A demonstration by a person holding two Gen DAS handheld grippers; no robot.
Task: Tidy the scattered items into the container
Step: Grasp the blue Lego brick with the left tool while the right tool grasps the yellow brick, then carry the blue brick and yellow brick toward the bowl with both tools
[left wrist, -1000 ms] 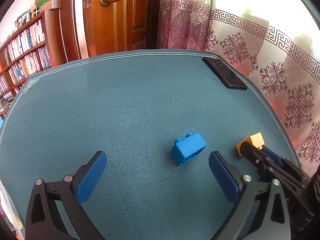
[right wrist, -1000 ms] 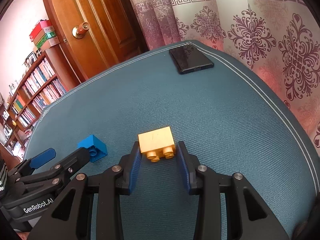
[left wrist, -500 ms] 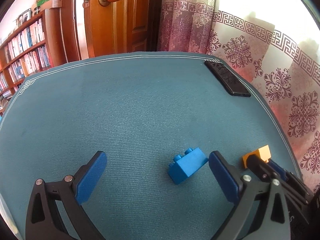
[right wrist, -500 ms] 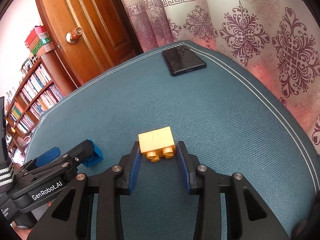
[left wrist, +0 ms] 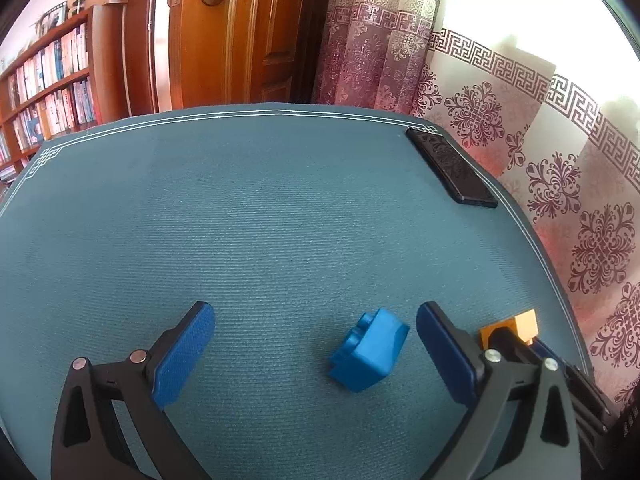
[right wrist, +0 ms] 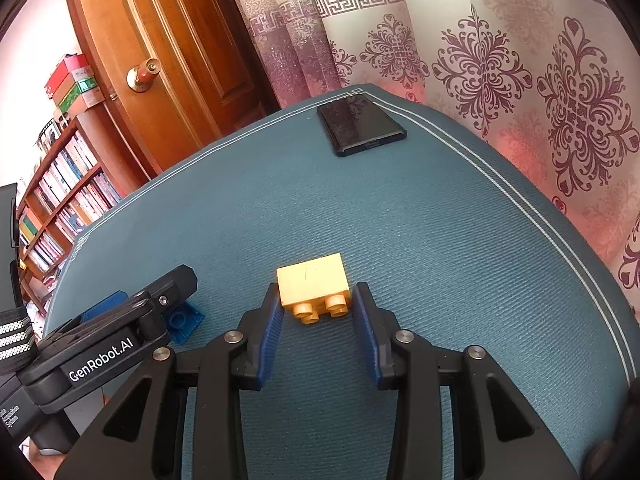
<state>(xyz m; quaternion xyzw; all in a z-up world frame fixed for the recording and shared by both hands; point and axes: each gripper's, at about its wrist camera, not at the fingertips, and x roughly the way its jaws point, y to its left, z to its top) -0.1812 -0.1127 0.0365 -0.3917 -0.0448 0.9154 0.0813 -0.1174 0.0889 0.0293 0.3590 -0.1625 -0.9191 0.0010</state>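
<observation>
Blue brick (left wrist: 368, 350) lies tipped on the teal table mat (left wrist: 280, 220) between the widely parted pads of the left gripper (left wrist: 316, 344), closer to the right-hand pad (left wrist: 444, 354) than to the left one and touching neither; its studs face left and away. The left gripper is held low over the near part of the mat, pointing toward the far edge, jaws spread to roughly their full span and holding nothing. Just to its right, the right gripper (right wrist: 316, 316) is held level and low, its two blue pads closed on the flanks of the yellow brick (right wrist: 314, 286), which sits gripped with its studs facing back toward the camera; whether the brick clears the mat cannot be told. In the right wrist view the left gripper's black body enters from the lower left, with the blue brick showing just past its tip. A black phone (right wrist: 360, 130) lies flat near the far right corner of the mat, well apart from both bricks. Compared with one second ago, the left gripper has advanced so that the blue brick, formerly ahead of the pads, now sits between them, while the right gripper's hold on the yellow brick is unchanged. No container is visible in either view.
</observation>
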